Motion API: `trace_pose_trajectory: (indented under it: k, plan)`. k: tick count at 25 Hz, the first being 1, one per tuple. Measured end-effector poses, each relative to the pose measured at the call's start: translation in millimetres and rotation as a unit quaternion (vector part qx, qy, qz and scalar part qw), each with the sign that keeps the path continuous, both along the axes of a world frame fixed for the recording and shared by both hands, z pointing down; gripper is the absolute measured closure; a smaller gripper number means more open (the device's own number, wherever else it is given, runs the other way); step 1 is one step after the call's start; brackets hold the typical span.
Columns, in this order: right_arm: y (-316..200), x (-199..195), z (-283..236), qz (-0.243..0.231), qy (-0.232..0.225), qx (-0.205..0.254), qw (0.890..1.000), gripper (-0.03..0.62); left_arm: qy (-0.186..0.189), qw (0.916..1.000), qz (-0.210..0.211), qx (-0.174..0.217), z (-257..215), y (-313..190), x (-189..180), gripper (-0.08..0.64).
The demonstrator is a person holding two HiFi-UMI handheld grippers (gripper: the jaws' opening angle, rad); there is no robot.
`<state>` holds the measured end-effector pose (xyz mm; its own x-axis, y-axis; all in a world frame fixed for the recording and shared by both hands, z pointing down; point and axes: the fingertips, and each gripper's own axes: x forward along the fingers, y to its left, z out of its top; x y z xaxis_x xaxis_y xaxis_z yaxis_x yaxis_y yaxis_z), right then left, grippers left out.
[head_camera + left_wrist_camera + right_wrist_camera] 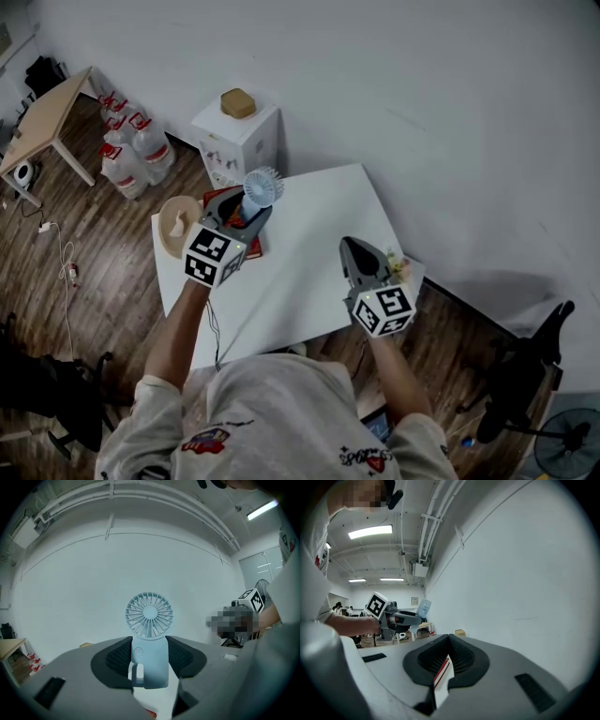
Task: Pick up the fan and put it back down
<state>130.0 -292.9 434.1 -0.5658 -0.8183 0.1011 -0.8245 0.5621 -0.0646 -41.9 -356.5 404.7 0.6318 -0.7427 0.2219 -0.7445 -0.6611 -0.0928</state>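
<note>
The left gripper point(246, 214) pinches the pale-blue handheld fan point(262, 187) by its handle, head upright, above the white surface point(309, 272). It looks light and rigid (the slatted grille probably fragile), so the smooth handle suits gripping. The right gripper point(359, 253) has its jaws pressed together, empty.
</note>
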Motion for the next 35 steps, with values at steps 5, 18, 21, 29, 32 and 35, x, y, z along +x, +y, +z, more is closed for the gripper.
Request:
trace_pose_trajectory:
  k: [5,18,21,29,32,35]
  plan:
    - [2,-3,1,0.002,-0.001,-0.002,1.000,0.592,-0.005,1.0000,0.002,-0.007,9,3,-1,0.347]
    - [5,-2,1,0.006,0.000,-0.008,1.000,0.592,-0.020,0.9996,0.012,-0.017,24,6,6,0.347]
    - [6,-2,3,0.006,0.000,-0.009,1.000,0.592,-0.030,0.9991,0.016,-0.024,37,7,9,0.347]
    - [13,5,11,0.015,-0.002,-0.017,1.000,0.592,-0.069,0.9953,0.027,-0.063,92,16,17,0.347]
    - [16,9,16,0.023,-0.003,-0.022,1.000,0.592,-0.083,0.9928,0.032,-0.081,117,17,20,0.347]
    - [19,15,23,0.030,-0.003,-0.026,0.999,0.592,-0.106,0.9893,0.041,-0.092,143,20,26,0.347]
